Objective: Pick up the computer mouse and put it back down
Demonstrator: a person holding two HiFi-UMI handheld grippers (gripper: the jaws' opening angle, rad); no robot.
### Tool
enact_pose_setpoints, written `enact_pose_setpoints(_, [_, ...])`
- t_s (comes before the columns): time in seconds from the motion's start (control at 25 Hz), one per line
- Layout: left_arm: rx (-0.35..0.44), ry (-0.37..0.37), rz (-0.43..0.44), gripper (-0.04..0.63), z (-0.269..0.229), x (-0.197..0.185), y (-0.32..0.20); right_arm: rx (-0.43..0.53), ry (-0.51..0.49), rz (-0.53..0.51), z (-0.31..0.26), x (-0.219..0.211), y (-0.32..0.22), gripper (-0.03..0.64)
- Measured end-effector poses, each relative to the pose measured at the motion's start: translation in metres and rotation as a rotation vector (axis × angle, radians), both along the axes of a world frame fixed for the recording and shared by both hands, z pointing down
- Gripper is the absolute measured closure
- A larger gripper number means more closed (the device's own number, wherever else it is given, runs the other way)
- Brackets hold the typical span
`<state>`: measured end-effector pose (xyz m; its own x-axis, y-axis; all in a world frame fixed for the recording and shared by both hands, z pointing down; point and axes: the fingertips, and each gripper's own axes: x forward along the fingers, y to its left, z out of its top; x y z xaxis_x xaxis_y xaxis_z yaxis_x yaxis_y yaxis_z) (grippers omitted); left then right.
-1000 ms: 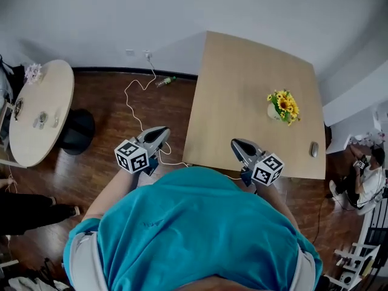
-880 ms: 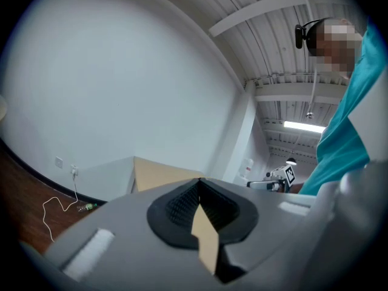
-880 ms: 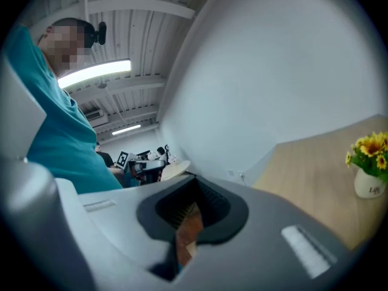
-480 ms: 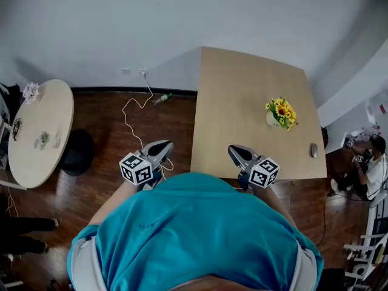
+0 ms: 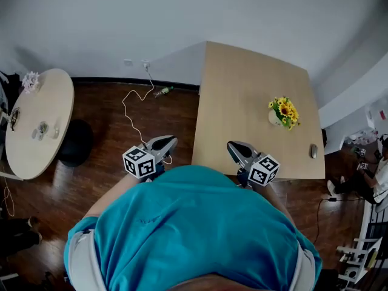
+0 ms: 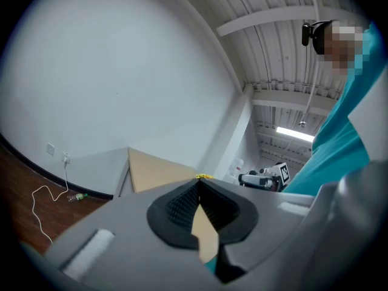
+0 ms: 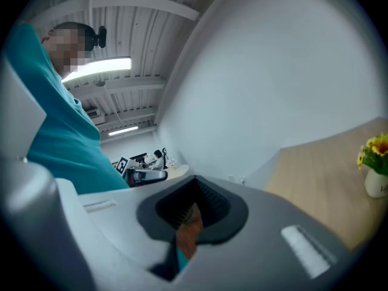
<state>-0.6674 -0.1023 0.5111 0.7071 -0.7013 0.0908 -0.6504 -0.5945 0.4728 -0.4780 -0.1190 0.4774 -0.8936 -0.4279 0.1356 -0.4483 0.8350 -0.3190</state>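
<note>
Left gripper (image 5: 165,142): clenched on nothing, hovering over the floor (image 5: 103,162) off the table's near left corner.
Right gripper (image 5: 236,148): jaws pressing together, empty, hovering at the table's near edge.
Table (image 5: 242,83): bearing vase and mouse.
Flower vase (image 5: 282,111): standing toward the right side.
Computer mouse (image 5: 313,151): lying flat by the right edge, well apart from both grippers.
Stage: fitting either a mouse awaiting its lift or one already set back.
Handling: right gripper is sitting nearer; any travel is going safest along the near edge, clear of the vase.

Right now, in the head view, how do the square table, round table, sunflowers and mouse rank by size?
1. square table
2. round table
3. sunflowers
4. mouse
The round table lies near the curved picture edge, so its true size is unsure.
</note>
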Motion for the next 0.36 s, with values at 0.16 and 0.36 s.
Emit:
enact_pose_setpoints(0.16, [0.005,0.001,0.004,0.589,-0.0013,0.0007,-0.0023,0.005,0.001,-0.004,0.0001,-0.0001,-0.0026,0.615])
enact_pose_setpoints(0.36, [0.021,-0.019,0.018,0.589,-0.0045,0.0067,-0.0010,0.007,0.009,-0.020,-0.0008,-0.0007,-0.0010,0.615])
